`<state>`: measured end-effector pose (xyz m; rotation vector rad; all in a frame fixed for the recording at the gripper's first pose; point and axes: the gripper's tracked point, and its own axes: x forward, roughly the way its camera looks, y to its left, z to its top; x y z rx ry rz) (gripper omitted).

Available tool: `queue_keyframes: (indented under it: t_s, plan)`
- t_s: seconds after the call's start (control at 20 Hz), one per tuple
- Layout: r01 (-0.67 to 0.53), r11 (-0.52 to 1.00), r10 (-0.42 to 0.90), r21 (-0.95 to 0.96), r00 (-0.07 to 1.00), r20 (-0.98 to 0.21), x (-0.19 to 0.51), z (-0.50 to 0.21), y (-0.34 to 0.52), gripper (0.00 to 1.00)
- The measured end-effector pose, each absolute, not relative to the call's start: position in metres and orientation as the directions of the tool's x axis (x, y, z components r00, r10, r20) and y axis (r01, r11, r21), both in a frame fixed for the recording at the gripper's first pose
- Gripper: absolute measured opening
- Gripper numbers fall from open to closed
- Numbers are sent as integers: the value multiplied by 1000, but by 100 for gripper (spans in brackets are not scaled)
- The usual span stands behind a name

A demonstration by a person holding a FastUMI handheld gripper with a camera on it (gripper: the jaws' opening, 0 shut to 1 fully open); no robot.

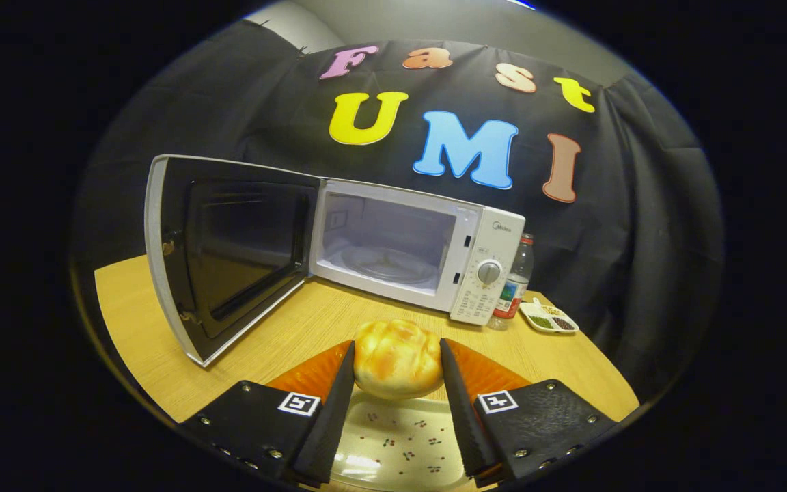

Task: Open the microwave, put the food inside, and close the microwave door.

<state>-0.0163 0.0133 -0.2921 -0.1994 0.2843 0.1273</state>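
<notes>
A wooden table carries everything here. On it stands a white microwave with its door swung wide open to the left, so the lit inside and the round glass tray on its floor are plain to see. Just right of the microwave stands a clear plastic bottle, and beside that lies a small white dish with divided sections holding green and dark bits. Nearer, in front of the microwave, sits an orange plate with a pale speckled centre. Above the plate, a round golden bun is gripped between the two black fingers of the gripper, which press against its left and right sides. The bun is outside the microwave, well short of its opening.
</notes>
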Motion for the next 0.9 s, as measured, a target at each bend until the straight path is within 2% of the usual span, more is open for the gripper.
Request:
queue_keyframes:
  t_s: [0.35,0.9]
  plan:
    - [-208,938,120,-276,944,-306,40,-285,43,69]
    - [-208,908,72,-363,933,-353,158,-297,66,69]
